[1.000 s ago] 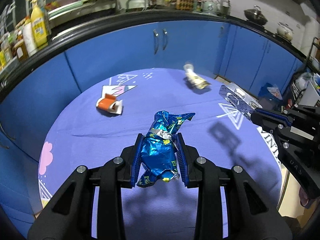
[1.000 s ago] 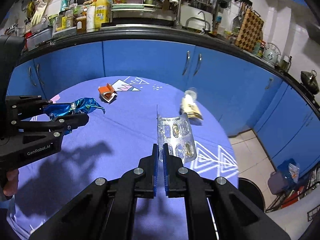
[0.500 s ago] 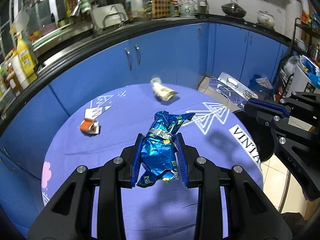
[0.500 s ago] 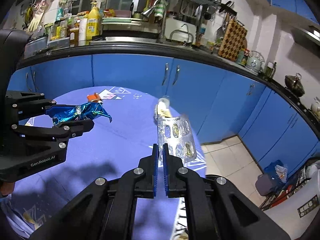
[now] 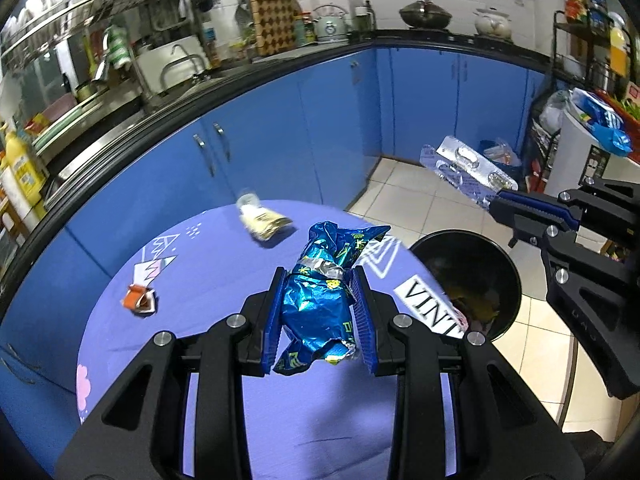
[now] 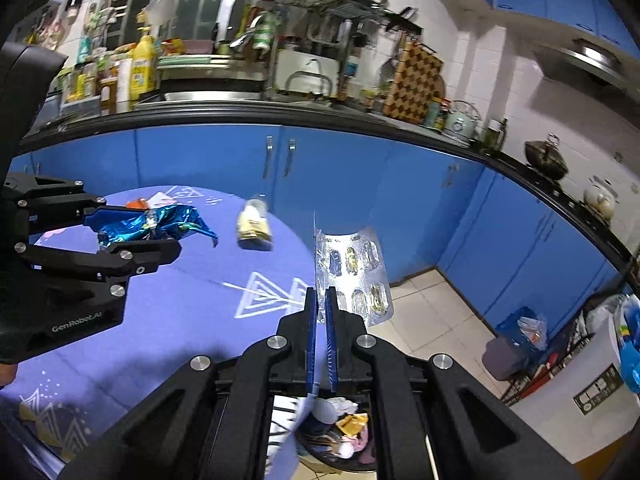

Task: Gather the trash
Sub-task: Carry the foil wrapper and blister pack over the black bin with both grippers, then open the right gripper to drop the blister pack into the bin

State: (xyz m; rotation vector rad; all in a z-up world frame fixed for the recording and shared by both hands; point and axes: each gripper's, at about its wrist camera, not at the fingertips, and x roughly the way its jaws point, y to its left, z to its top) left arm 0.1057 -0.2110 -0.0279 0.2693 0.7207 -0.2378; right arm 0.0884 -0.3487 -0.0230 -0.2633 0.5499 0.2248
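A crumpled blue foil wrapper [image 5: 320, 300] is clamped between the pads of my left gripper [image 5: 320, 280], held above the purple table [image 5: 192, 280]; the same wrapper [image 6: 160, 222] shows in the right wrist view in that gripper [image 6: 136, 232]. My right gripper [image 6: 322, 292] is shut on the edge of a silver blister pack [image 6: 352, 272], which sticks up over the table's edge. From the left wrist view that blister pack [image 5: 464, 172] hangs above a black trash bin [image 5: 508, 276] on the floor. The bin's contents [image 6: 344, 428] show below my right fingers.
On the table lie a yellowish crumpled packet [image 5: 260, 224] and a small orange-and-white scrap [image 5: 138, 300]. Blue cabinets [image 5: 280, 140] curve behind the table under a cluttered counter. Tiled floor [image 5: 420, 200] lies right of the table, with a white appliance [image 5: 592, 160] and bags beyond.
Both grippers have swung to the right with their loads, from over the table's middle toward its right edge. The trash bin and tiled floor have come into view.
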